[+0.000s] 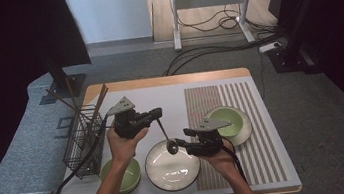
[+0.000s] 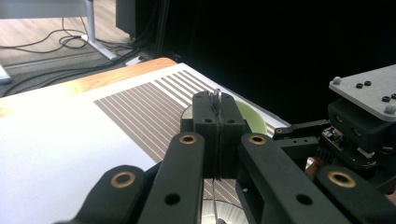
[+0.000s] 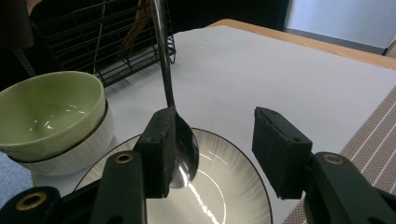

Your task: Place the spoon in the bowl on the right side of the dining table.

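I hold the spoon (image 1: 165, 135) by the end of its handle in my left gripper (image 1: 156, 112), whose jaws are closed tight on the thin metal; in the left gripper view the tip of the handle sticks out just above the pressed pads. The spoon hangs down and a little slanted, with its bowl above the white plate (image 1: 163, 176) at the near edge of the table. My right gripper (image 3: 212, 144) is about half open, with nothing clamped yet: the bowl of the spoon lies against the inner side of one pad (image 3: 159, 149) and the other pad stands well apart from it. I judge that the step now is to pass the spoon from one gripper to the other. To do it well, I should bring the right jaws a little higher, to the neck where the bowl meets the handle, because the rounded bowl can slip out of flat pads. I should close the right jaws fully and only then loosen the left, keeping both hands quiet in between. The green bowl (image 1: 121, 176) to the left of the plate and the wire rack (image 1: 83, 144) with chopsticks (image 1: 91, 106) are near, so I should not swing the handle toward them.
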Available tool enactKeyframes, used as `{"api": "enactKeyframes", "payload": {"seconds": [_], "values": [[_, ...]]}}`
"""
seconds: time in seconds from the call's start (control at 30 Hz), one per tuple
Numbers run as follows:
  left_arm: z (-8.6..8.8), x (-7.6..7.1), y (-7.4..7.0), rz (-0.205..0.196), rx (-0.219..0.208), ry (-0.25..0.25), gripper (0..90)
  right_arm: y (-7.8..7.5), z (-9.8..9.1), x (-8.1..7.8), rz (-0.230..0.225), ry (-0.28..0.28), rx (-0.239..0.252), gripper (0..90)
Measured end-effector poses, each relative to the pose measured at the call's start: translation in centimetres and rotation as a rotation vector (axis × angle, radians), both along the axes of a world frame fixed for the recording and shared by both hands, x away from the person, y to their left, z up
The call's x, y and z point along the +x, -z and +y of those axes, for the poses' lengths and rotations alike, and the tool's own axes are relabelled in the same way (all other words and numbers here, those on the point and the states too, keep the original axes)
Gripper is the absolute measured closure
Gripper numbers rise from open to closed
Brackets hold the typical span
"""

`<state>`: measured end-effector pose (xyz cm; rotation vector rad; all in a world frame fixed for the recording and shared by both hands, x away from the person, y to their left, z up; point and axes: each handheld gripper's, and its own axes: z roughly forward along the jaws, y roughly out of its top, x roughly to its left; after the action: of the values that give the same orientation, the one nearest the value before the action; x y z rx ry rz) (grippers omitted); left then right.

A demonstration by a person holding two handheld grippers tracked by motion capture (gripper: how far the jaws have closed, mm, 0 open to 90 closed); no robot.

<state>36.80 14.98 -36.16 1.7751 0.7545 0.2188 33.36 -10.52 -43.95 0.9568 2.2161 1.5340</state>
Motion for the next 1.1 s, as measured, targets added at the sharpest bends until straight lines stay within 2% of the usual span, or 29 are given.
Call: {"api": "enactKeyframes", "payload": {"seconds": [0.2, 0.53, 0.63, 0.93, 1.1], "values": [[-0.3, 0.0, 0.4, 0.006, 0.010, 0.007, 89.6, 0.1, 0.4, 0.0, -0.009, -0.014, -0.009, 50.0], [-1.0, -0.2, 0.8, 0.017, -0.012, 0.026, 89.5, 0.4, 1.6, -0.2, -0.020, -0.053, -0.028, 50.0], [-1.2, -0.2, 1.0, 0.020, -0.004, 0.029, 89.5, 0.6, 1.9, -0.2, -0.018, -0.055, -0.043, 51.1], [-1.5, -0.5, 1.1, 0.023, -0.020, 0.048, 89.5, 0.8, 1.6, -0.1, -0.022, -0.058, -0.061, 64.1], [-1.6, -0.6, 1.1, 0.024, -0.026, 0.053, 89.5, 1.1, 1.7, 0.0, -0.016, -0.085, -0.064, 71.9]]}}
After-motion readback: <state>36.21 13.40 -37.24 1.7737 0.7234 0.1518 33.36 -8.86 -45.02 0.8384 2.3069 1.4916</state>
